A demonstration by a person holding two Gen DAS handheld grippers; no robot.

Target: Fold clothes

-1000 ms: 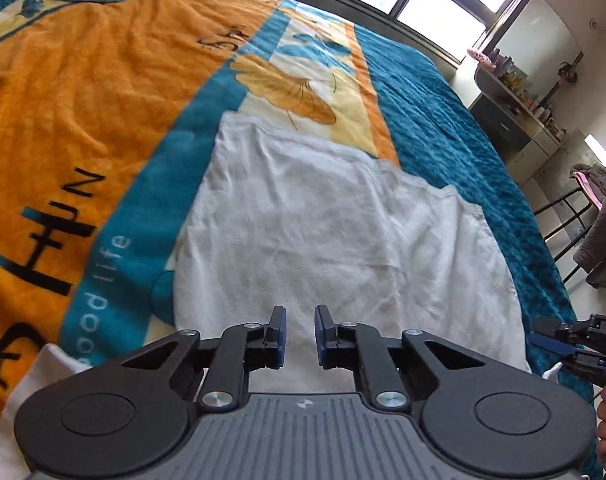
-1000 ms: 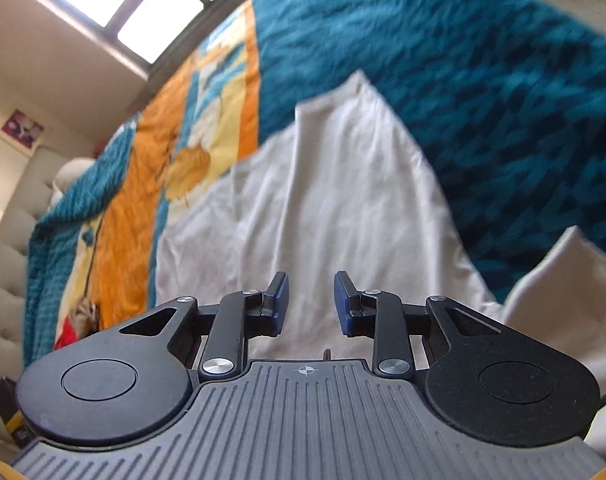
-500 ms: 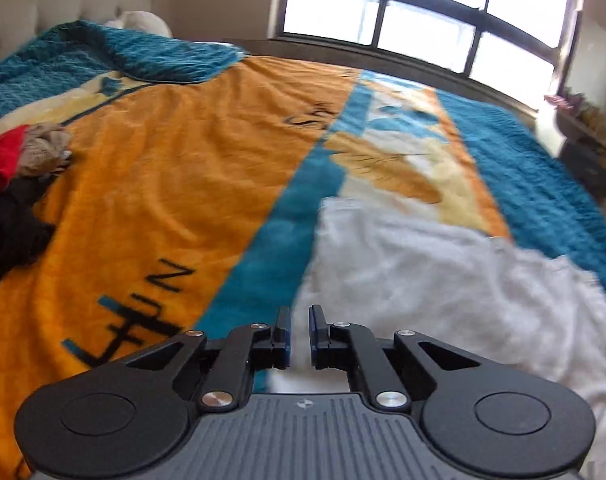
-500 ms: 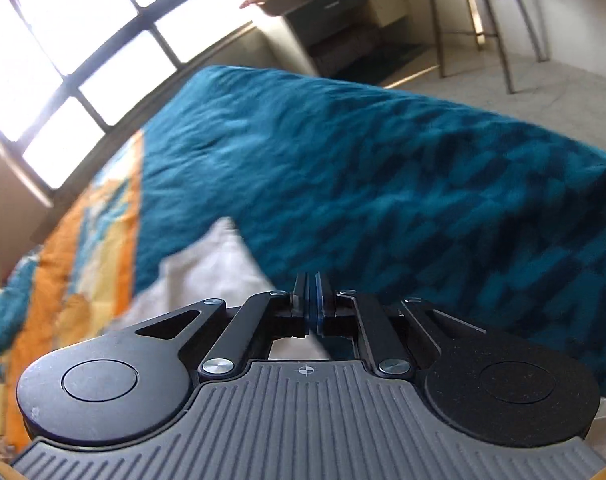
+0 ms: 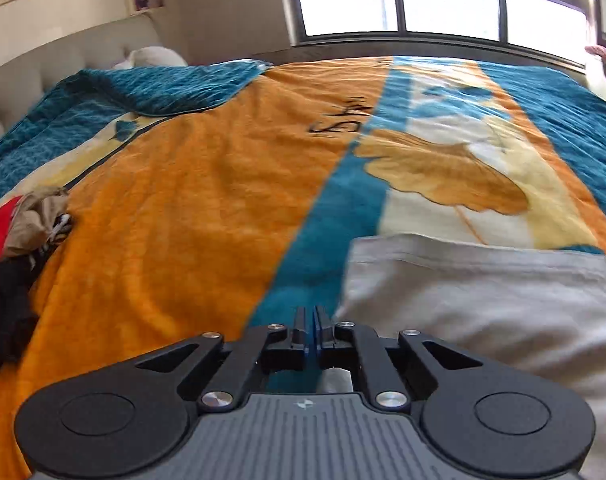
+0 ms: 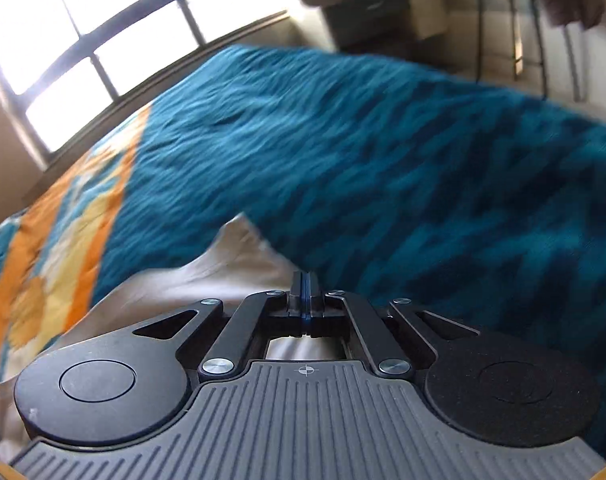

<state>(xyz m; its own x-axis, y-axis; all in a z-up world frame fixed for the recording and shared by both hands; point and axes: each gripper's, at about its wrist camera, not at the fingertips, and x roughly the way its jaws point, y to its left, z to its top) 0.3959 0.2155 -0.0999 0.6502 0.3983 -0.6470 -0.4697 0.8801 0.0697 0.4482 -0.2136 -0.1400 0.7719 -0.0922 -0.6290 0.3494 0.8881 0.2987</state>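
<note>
Since a second ago both grippers have closed from wide apart, and both views have tipped up from the shirt toward the window. Left gripper [image 5: 312,318]: fingers nearly together, only a thin slit between; whether cloth is pinched, cannot tell. Right gripper [image 6: 305,294]: fingers pressed flat together at the shirt's edge; grip on cloth not visible. White shirt [image 5: 483,304] lies spread on the bedspread [image 5: 191,208], just right of the left gripper. Pile of clothes [image 5: 11,248] at far left; window [image 5: 443,4] beyond the bed.
</note>
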